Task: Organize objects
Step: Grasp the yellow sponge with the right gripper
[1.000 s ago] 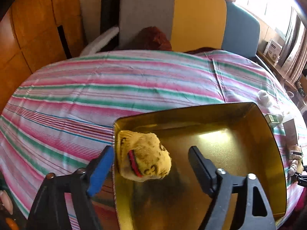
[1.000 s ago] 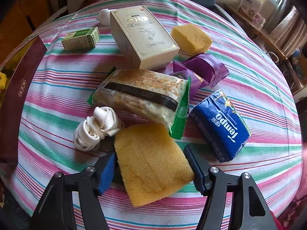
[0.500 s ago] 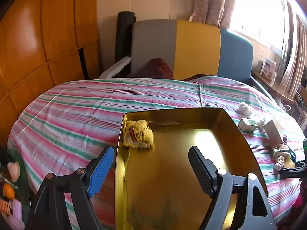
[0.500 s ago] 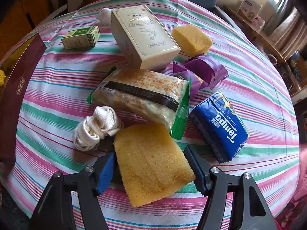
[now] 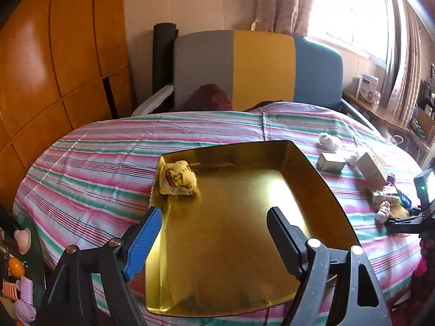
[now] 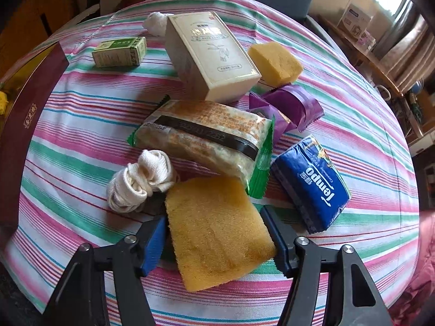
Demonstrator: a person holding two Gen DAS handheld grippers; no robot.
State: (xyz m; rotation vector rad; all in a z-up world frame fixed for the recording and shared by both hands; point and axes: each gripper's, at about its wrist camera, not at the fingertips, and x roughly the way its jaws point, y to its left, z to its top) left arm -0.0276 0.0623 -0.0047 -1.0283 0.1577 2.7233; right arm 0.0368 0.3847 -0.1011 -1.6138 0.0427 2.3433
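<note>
A gold tray [image 5: 320, 182] lies on the striped tablecloth. A yellow patterned cloth bundle [image 5: 178, 178] lies in its far left corner. My left gripper [image 5: 213, 235] is open and empty, above the tray's near part. My right gripper [image 6: 216, 233] has its jaws against both sides of a large yellow sponge [image 6: 217, 228] that rests on the table. Around it lie a white rolled cloth [image 6: 141, 180], a green-edged snack pack [image 6: 206, 138], a blue Tempo tissue pack [image 6: 312, 182], a purple wrapper [image 6: 288, 106], a cream box [image 6: 210, 54], a small sponge [image 6: 276, 62] and a green box [image 6: 119, 52].
The tray's dark red outer wall [image 6: 24, 119] shows at the left of the right wrist view. Another white cloth ball [image 6: 156, 21] lies behind the cream box. A grey, yellow and blue chair [image 5: 258, 65] stands beyond the table. Small toys [image 5: 20, 271] sit at the lower left.
My left gripper has pulled back and up from the cloth bundle, which stays in the tray's corner. My right gripper's jaws have closed in slightly around the large sponge.
</note>
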